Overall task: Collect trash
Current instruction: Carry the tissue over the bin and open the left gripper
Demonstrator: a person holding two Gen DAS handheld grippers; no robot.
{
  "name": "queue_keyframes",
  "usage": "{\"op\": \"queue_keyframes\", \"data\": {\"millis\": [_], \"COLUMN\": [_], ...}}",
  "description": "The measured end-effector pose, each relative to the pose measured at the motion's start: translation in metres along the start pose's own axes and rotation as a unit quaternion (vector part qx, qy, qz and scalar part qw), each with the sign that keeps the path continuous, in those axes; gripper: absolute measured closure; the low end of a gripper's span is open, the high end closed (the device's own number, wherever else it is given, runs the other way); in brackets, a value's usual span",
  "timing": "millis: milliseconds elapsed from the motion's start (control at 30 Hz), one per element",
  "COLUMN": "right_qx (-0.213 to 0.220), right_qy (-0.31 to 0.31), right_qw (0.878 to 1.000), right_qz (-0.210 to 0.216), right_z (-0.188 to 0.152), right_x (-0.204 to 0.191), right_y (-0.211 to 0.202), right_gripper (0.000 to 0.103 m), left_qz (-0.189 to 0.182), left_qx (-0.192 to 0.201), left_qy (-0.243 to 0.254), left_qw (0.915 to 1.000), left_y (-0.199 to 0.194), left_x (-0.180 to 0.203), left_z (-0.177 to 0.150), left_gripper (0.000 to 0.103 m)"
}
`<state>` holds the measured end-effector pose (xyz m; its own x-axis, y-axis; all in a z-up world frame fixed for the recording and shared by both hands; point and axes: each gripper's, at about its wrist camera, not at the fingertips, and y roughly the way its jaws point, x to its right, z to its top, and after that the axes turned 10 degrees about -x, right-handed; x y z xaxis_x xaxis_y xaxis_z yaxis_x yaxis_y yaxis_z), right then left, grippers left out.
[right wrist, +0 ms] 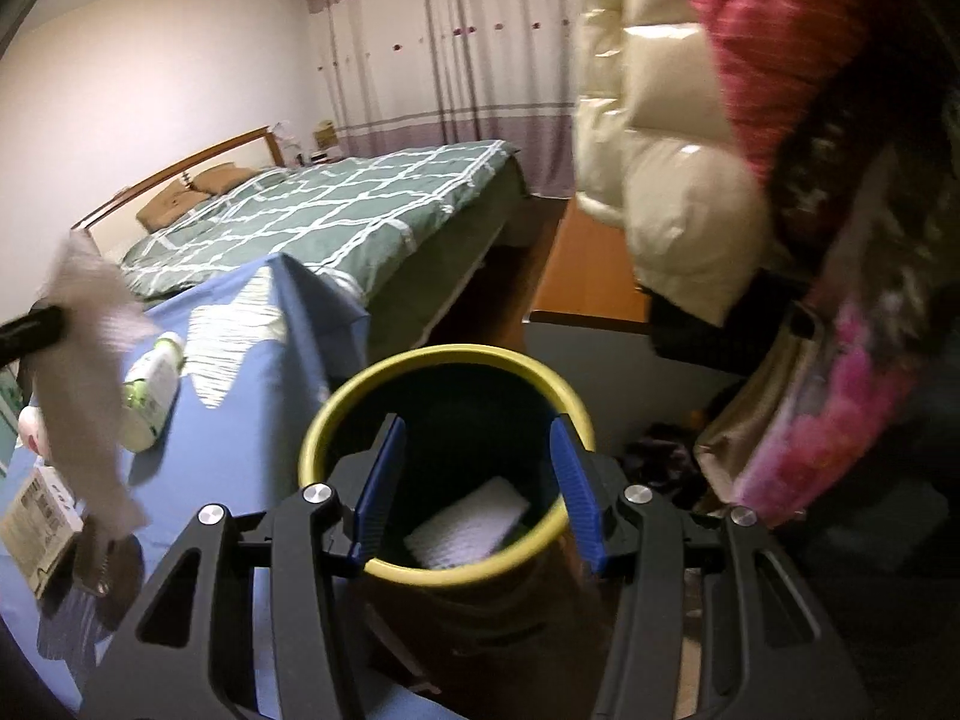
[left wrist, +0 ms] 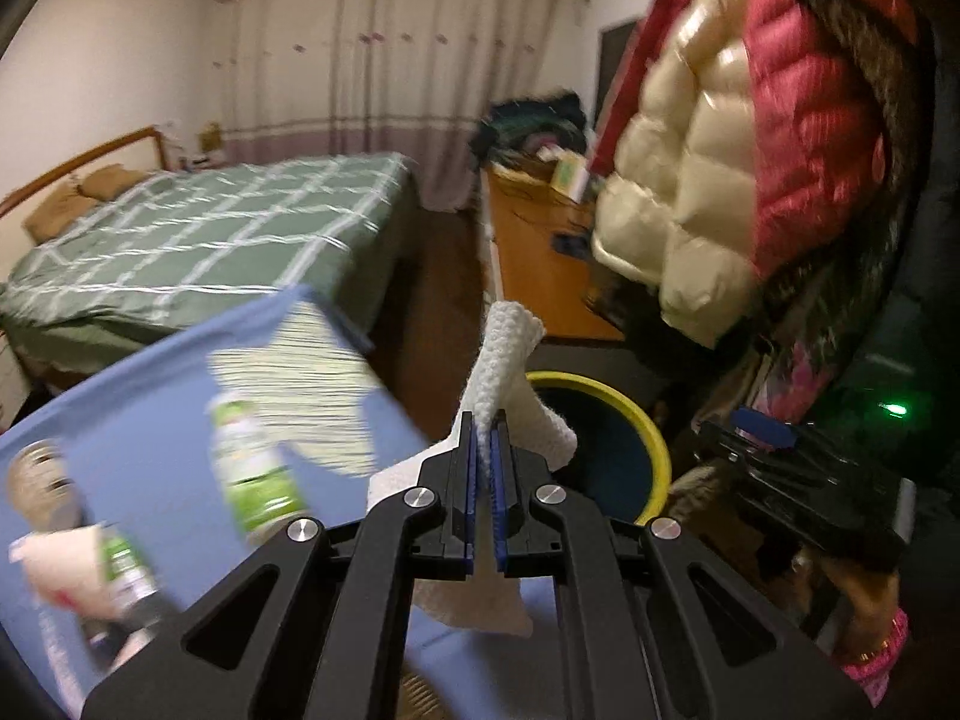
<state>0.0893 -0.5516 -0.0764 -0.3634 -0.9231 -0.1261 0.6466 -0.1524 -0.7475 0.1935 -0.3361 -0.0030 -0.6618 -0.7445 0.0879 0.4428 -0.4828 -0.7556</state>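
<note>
Open mouth of the yellow-rimmed bin (right wrist: 444,360), unobstructed from above with one white tissue (right wrist: 468,522) lying inside, bounded on the left by the blue-covered table (right wrist: 300,324) and on the right by hanging puffer jackets (right wrist: 672,222).

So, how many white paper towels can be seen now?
2. One paper towel is pinched in the left tool, beside the bin. Another towel lies inside the bin. More may be hidden.
</note>
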Motion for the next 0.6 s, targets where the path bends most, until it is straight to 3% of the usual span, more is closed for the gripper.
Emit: {"op": "queue_keyframes", "data": {"millis": [300,600], "right_qx": [0.001,-0.014], "right_qy": [0.023,0.039], "right_qw": [0.999,0.999], "right_qz": [-0.028,-0.031], "right_z": [-0.006,-0.009], "right_x": [0.044,0.068], "right_y": [-0.001,0.015], "right_gripper": [0.055,0.055], "left_qz": [-0.004,0.006], "left_qx": [-0.055,-0.099], "left_qy": [0.01,-0.004], "left_qw": [0.9984,0.9951], "left_y": [0.103,0.168], "left_x": [0.049,0.065], "left_z": [0.03,0.038], "left_gripper": [0.098,0.098]}}
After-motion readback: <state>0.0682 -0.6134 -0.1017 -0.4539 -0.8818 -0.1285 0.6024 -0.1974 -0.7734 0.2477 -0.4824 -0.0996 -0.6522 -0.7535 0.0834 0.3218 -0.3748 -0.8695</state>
